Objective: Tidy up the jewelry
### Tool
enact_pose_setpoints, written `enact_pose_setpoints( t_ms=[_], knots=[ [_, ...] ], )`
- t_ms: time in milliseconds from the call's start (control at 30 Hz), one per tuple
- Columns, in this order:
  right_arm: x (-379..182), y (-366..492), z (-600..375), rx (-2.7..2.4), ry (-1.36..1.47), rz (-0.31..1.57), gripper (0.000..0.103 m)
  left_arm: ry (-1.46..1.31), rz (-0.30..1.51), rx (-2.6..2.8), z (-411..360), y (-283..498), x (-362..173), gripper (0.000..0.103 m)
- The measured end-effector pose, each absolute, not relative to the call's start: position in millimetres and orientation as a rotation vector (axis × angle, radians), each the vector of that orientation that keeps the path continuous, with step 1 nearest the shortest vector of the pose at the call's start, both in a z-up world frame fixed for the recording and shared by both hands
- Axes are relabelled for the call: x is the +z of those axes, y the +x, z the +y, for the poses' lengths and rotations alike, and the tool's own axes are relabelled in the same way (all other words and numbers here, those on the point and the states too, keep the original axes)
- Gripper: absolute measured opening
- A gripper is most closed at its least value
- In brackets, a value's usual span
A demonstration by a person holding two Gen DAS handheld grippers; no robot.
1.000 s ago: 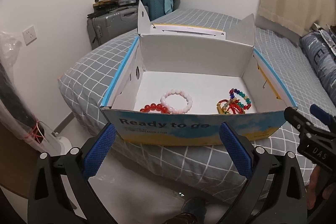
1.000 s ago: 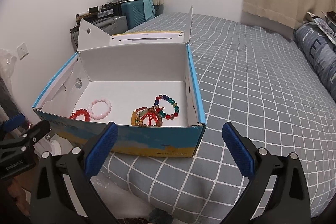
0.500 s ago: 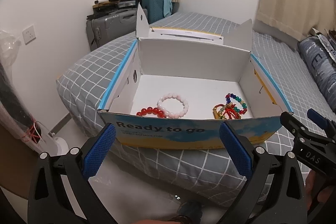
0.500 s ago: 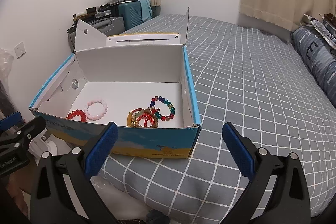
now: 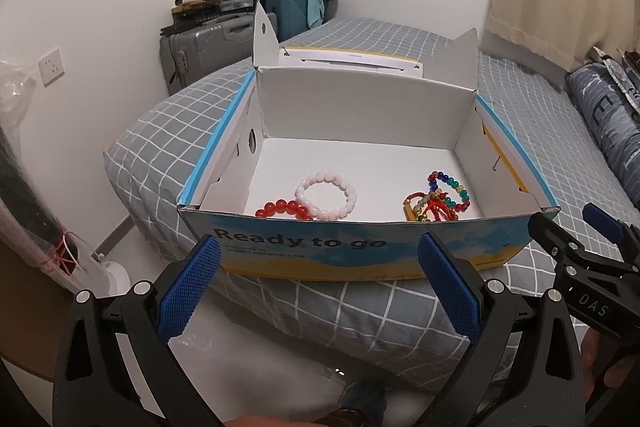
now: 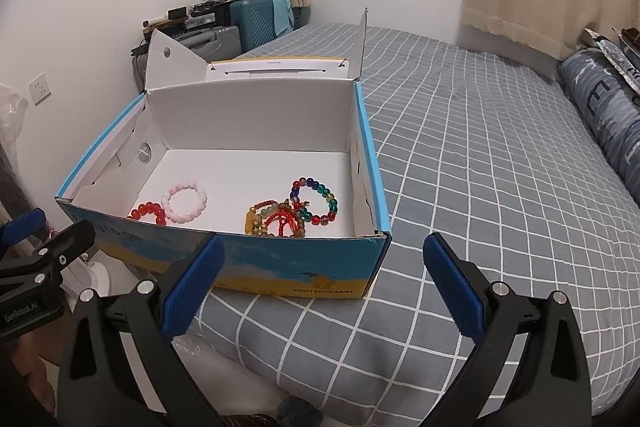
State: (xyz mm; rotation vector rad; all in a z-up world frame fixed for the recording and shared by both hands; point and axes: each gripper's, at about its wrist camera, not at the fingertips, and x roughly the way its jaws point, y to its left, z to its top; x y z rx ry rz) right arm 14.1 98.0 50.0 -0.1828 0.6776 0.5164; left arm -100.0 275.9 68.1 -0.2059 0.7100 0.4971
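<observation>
Nearest both cameras, the left gripper [image 5: 318, 281] and the right gripper [image 6: 324, 281] are held short of the bed [image 6: 460, 163], each with its blue pads spread wide and nothing between them. Just beyond them an open cardboard box [image 6: 280, 263] sits on the grey checked cover at the bed's near corner, its lid flaps [image 5: 264, 31] folded back.

All the jewelry in view already lies on the box floor, toward the front wall. A red bead bracelet [image 5: 284, 209] touches a pink bead bracelet [image 5: 326, 195] on the left. Apart from them on the right, a multicoloured bead bracelet [image 6: 316, 199] is caught up with a red and gold beaded piece [image 6: 274, 219].

This would suit a collecting job whose pieces are all in, or a sorting job with pieces to lift out, so I would not choose between them. Any handling here seems to call for a steep entry over the front wall, pinching one strand only, since the right-hand pile would likely drag along together.

That front wall hides part of the red bracelet in the left view. The knot of red cord may be one item or two; I cannot tell. Floor under the bed edge is mostly cut off
</observation>
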Motion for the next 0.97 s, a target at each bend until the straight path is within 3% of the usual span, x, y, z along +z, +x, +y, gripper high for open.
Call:
enact_pose_setpoints(
  t_ms=[967],
  knots=[
    [46.8,14.1,99.2,0.518,-0.189,0.681,0.095,-0.195,0.704,0.485,270.9,-99.0,68.3,0.097]
  ],
)
